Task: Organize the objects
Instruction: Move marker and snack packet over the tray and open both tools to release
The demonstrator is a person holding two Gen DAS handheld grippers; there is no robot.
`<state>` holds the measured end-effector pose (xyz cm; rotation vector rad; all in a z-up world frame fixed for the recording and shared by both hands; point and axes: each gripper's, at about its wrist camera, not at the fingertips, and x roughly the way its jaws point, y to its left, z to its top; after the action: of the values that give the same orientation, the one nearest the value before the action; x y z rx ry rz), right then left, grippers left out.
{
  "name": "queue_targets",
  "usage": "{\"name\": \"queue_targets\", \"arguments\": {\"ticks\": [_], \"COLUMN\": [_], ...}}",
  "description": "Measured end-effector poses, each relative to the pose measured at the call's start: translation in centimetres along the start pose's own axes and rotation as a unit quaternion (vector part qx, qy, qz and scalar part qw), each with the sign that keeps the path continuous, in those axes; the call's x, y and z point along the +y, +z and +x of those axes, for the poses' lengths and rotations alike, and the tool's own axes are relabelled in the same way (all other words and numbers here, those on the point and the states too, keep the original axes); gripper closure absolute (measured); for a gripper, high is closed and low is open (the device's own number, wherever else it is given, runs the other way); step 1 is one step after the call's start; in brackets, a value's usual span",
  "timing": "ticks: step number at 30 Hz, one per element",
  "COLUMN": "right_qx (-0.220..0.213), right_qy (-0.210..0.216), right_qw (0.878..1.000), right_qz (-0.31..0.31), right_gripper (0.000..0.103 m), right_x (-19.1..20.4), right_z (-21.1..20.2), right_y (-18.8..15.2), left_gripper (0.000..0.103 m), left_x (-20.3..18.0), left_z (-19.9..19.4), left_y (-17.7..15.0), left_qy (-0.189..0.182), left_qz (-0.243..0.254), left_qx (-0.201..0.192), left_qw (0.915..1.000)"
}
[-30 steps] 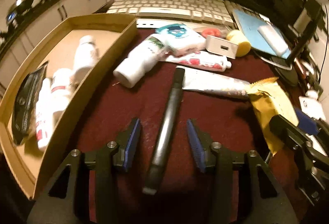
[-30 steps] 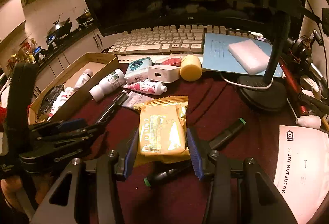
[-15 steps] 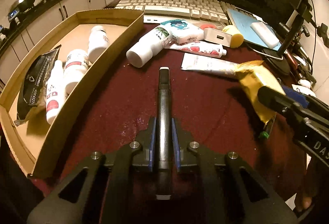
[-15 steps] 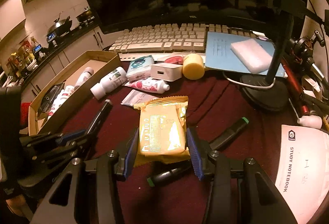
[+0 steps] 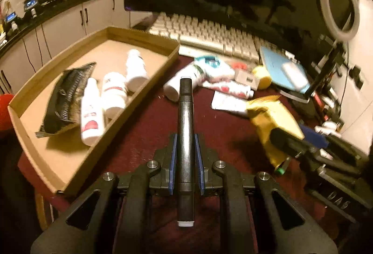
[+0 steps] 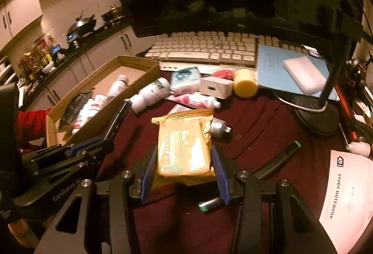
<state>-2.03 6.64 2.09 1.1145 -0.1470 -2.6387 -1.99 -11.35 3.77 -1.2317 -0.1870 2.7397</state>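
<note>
Between the left gripper's (image 5: pixel 186 160) clamped pads, the black marker (image 5: pixel 185 137) is riding, cardboard tray (image 5: pixel 139 100) at ten o'clock; rolling could slip it. Right gripper (image 6: pixel 184 167) is squeezing the yellow packet (image 6: pixel 184 149).

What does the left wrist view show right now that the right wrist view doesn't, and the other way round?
Left wrist only: the whole ring light and the full length of the black marker clamped in the left gripper.

Right wrist only: the study notebook, a loose green-capped marker on the cloth, and the front of the yellow snack packet between the right gripper's pads.

Both: the cardboard tray with its bottles, the keyboard, the yellow packet and the black marker.
</note>
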Motion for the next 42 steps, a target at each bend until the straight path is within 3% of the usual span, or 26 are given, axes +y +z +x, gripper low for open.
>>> {"name": "queue_targets", "arguments": {"ticks": [12, 20, 25, 31, 42], "right_qx": [0.006, 0.016, 0.027, 0.036, 0.062], "right_qy": [0.062, 0.089, 0.095, 0.083, 0.063], "right_qw": [0.998, 0.994, 0.992, 0.991, 0.989], "right_qz": [-0.033, -0.066, -0.078, -0.094, -0.121], "right_gripper": [0.057, 0.057, 0.057, 0.057, 0.057], "right_x": [5.3, 9.0, 11.1, 12.9, 15.8], "right_z": [1.2, 3.9, 6.4, 10.4, 16.5], "right_y": [3.1, 5.9, 7.7, 10.2, 12.1], "left_gripper": [0.089, 0.089, 0.089, 0.089, 0.089], "left_x": [6.1, 12.9, 17.1, 20.5, 20.8], "left_z": [-4.2, -5.8, -4.3, -1.0, 2.4], "left_y": [2.8, 4.6, 5.4, 5.9, 5.8], "left_qy": [0.012, 0.053, 0.038, 0.046, 0.049], "left_qz": [-0.069, -0.107, -0.118, -0.139, -0.12], "left_qx": [-0.047, -0.076, -0.055, -0.022, 0.02], "left_qw": [0.9965, 0.99, 0.9908, 0.9889, 0.9914]}}
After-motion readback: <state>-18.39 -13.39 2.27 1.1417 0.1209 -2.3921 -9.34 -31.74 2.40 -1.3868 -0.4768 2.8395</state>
